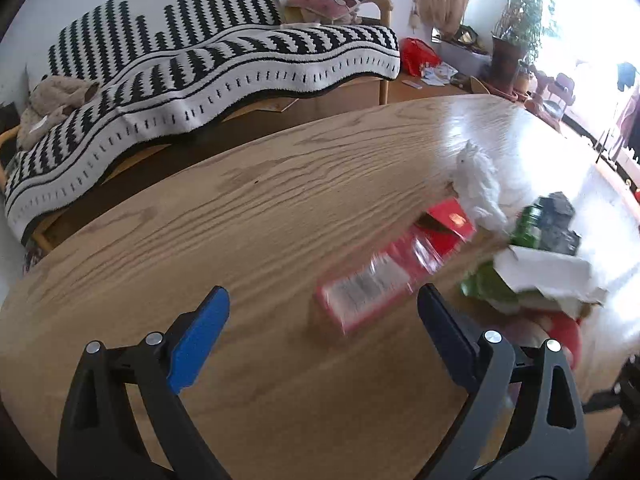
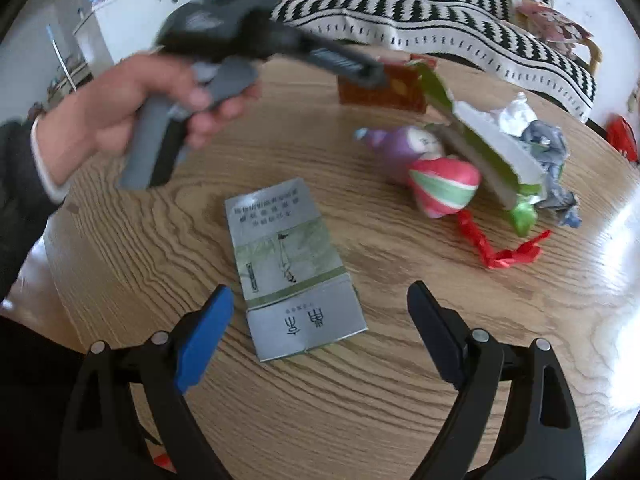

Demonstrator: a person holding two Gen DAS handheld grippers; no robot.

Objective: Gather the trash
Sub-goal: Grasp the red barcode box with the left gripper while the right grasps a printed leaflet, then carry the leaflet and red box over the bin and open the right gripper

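Below, both grippers' jaws gape empty; the flattened silver carton (image 2: 294,270) bears Chinese characters, unreadable.

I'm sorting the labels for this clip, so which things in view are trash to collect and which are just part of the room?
Trash on the table:
- flattened grey carton
- red packet
- torn green-and-white box
- crumpled white tissue
- red ribbon

Just lying about:
- striped throw on the sofa
- potted plant
- wooden table itself
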